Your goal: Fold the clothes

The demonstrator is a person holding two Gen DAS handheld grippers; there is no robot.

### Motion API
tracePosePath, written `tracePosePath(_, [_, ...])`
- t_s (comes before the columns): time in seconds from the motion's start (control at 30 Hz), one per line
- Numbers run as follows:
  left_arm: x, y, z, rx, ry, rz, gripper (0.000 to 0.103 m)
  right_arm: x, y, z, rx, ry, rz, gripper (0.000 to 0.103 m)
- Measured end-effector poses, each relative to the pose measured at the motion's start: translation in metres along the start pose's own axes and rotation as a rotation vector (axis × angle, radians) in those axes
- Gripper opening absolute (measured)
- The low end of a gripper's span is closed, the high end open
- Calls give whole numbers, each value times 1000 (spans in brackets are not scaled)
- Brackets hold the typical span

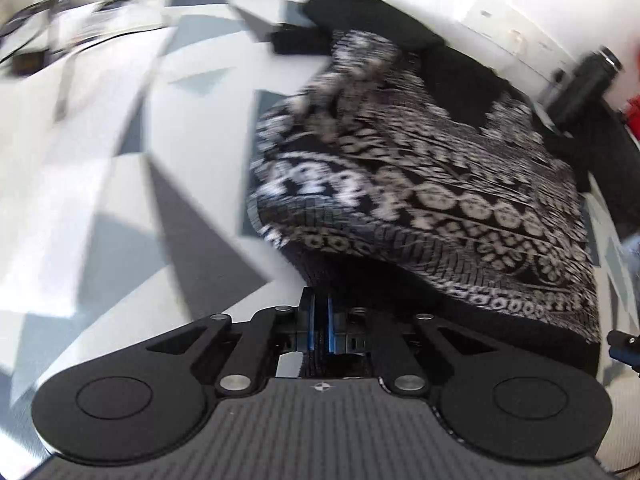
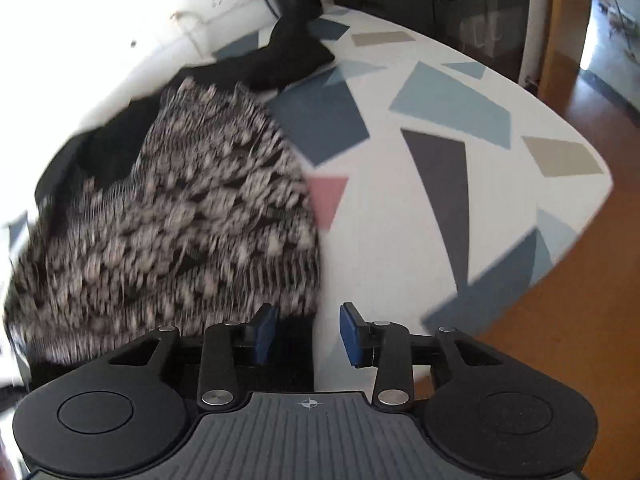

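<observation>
Patterned black-and-white garment (image 1: 420, 184) lies bunched on tabletop (image 2: 400, 220), near edge pinched in left gripper (image 1: 320, 320), jaws clenched on fabric. Right gripper (image 2: 308, 332) jaws parted, holding nothing, beside hem. Risk: one-sided pull skews fold; knit slips out, drags toward tabletop edge.

The sweater (image 1: 420, 184) is a ribbed knit, black with pale patterning (blurred in both views). The tablecloth (image 2: 400, 208) looks smooth and matt. The floor (image 2: 580, 320) is glossy wood. The pads (image 2: 349, 334) look like matt blue rubber.
</observation>
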State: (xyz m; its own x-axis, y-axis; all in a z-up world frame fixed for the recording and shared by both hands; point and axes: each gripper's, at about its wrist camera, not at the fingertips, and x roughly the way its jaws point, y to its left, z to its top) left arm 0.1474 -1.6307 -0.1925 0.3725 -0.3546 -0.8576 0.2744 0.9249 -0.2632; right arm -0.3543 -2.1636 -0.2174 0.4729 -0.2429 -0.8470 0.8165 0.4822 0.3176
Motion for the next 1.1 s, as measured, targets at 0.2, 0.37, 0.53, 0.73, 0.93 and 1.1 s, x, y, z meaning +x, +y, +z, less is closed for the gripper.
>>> tracePosePath(0.2, [-32,18,-27,-120,-39,134,5,29,1,15,-77,80,68,17])
tracePosePath(0.37, [-48,15,-42,-157,-39,120,5,30,11,25,-124,29,114,6])
tracePosePath(0.53, [-42,11,-40,-186,-53,113,6,8,19,50,-168,-115,219,9])
tracePosePath(0.73, [-26,19,-35,-209,-60,149,7,19,11,62,-116,-96,254,37])
tracePosePath(0.93, [-26,17,-32,-149,-73,199,7,17,-21,36,-85,-51,179,39])
tracePosePath(1.1, [-25,15,-30,-102,-66,219,7,23,-38,14,-62,-3,135,38])
